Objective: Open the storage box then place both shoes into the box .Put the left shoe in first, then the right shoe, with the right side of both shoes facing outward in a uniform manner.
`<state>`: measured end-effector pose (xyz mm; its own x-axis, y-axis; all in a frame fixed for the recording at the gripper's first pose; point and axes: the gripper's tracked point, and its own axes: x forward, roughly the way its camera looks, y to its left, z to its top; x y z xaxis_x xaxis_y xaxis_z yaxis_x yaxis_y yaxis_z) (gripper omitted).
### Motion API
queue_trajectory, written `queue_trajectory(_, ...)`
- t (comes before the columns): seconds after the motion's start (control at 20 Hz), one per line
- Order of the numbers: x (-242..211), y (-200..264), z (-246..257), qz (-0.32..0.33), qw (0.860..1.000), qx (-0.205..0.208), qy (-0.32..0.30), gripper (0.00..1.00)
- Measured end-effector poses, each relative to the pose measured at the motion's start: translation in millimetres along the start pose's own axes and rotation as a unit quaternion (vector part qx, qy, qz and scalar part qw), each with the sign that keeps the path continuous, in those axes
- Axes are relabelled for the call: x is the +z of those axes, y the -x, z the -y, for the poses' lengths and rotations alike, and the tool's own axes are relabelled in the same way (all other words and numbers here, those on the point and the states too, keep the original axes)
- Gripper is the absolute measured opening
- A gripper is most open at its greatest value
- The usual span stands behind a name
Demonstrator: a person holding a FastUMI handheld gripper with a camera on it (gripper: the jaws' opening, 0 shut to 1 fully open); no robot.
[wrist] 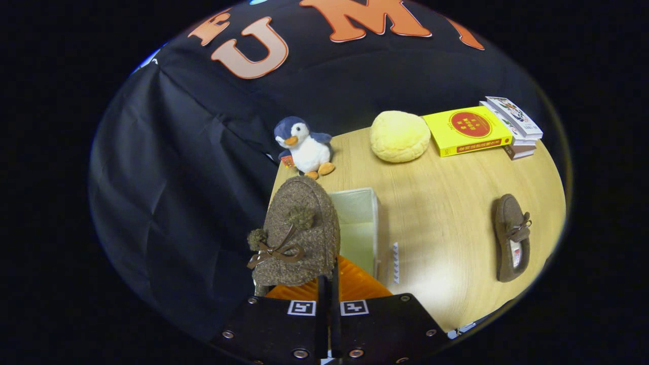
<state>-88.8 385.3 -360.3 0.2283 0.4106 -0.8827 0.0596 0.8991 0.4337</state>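
My gripper is shut on a brown fuzzy shoe with a bow and pompoms, both orange fingers pinching its heel edge. The shoe hangs toe-forward above the left side of the open storage box, a pale box with white walls just ahead of the fingers; part of the box is hidden behind the shoe. The second brown shoe lies flat on the wooden table, well to the right of the box, toe pointing away.
Beyond the box a plush penguin stands at the table's far left corner. A yellow round cushion, a yellow book and a stack of books line the far edge. A small white strip lies right of the box.
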Motion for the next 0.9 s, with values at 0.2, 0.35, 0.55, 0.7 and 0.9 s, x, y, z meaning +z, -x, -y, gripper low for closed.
queue_trajectory(0.2, -27.8, -32.2, -15.5, -0.038, 0.999, -0.012, -0.008, 0.03)
queue_trajectory(0.35, -40.2, -53.7, -18.8, -0.049, 0.998, -0.031, -0.011, 0.03)
queue_trajectory(0.55, -50.2, -78.7, -11.8, -0.063, 0.996, -0.061, -0.024, 0.03)
queue_trajectory(0.7, -59.6, -98.0, -13.2, -0.080, 0.994, -0.060, -0.036, 0.03)
queue_trajectory(0.9, -75.9, -105.5, -27.6, -0.111, 0.993, -0.019, -0.045, 0.19)
